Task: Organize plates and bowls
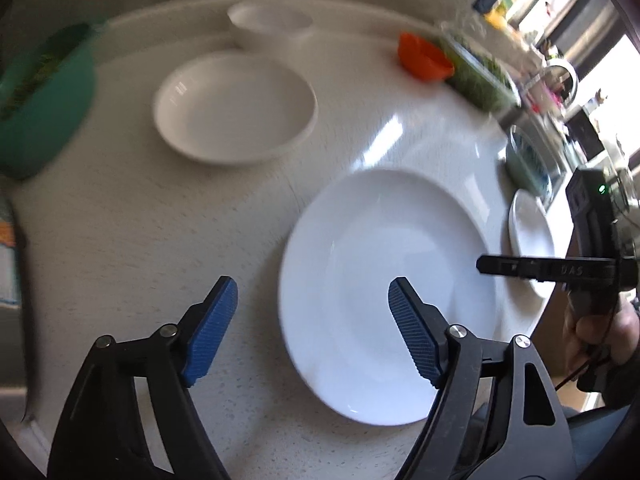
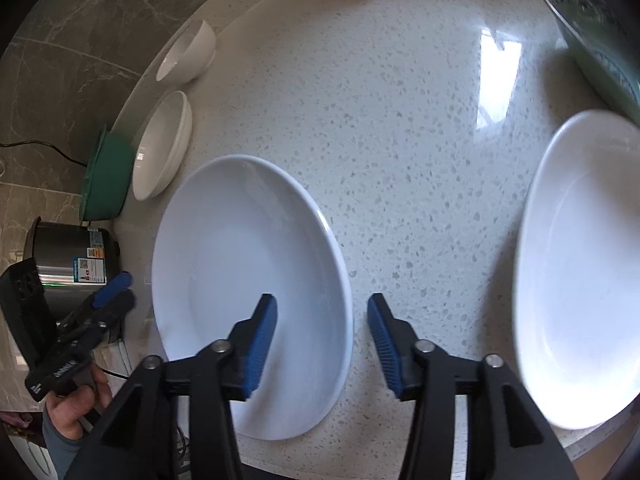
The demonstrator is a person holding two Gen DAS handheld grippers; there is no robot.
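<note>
A large white plate (image 1: pixel 384 292) (image 2: pixel 240 280) lies flat on the speckled counter. My left gripper (image 1: pixel 314 286) stands open over its left rim, one blue pad above the plate and the other above bare counter. My right gripper (image 2: pixel 321 300) is open astride the plate's right rim, and neither pad presses on it. Its finger (image 1: pixel 520 268) shows edge-on at the right of the left wrist view. A shallow white bowl (image 1: pixel 236 108) (image 2: pixel 162 146) and a small deep white bowl (image 1: pixel 270 26) (image 2: pixel 188 54) sit further back. A second white plate (image 2: pixel 580 272) (image 1: pixel 530 240) lies at the right.
A green bowl (image 1: pixel 44 108) (image 2: pixel 106 176) sits left of the shallow bowl. At the back are an orange bowl (image 1: pixel 424 58) and a clear container of greens (image 1: pixel 480 76). A steel pot (image 2: pixel 72 256) stands off the counter's left edge. A hand (image 2: pixel 76 408) holds the left gripper.
</note>
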